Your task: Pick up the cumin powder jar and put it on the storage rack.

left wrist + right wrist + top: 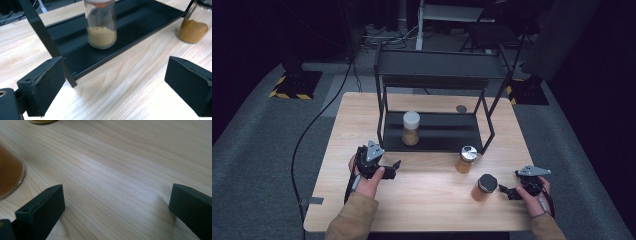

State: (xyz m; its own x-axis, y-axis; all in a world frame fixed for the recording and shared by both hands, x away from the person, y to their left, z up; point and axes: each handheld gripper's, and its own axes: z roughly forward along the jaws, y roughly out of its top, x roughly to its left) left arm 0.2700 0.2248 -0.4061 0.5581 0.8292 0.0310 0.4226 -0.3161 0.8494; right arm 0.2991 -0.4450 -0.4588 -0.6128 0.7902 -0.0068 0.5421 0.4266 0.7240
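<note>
A white-lidded jar (411,128) of pale powder (101,27) stands on the lower tray of a black shelf rack (437,135). Two jars of orange-brown powder stand on the wooden table: a silver-lidded one (467,159) in front of the rack and a black-lidded one (485,187) nearer me. My left gripper (393,169) hovers just in front of the rack's left post, open and empty (115,87), facing the pale jar. Just right of the black-lidded jar (8,175), my right gripper (507,191) is open over bare wood (117,207).
The rack (150,17) has an upper shelf (439,67) over the tray and thin posts (45,42). A small dark round object (461,108) lies on the table behind the rack. The silver-lidded jar (193,27) is off to the left gripper's right.
</note>
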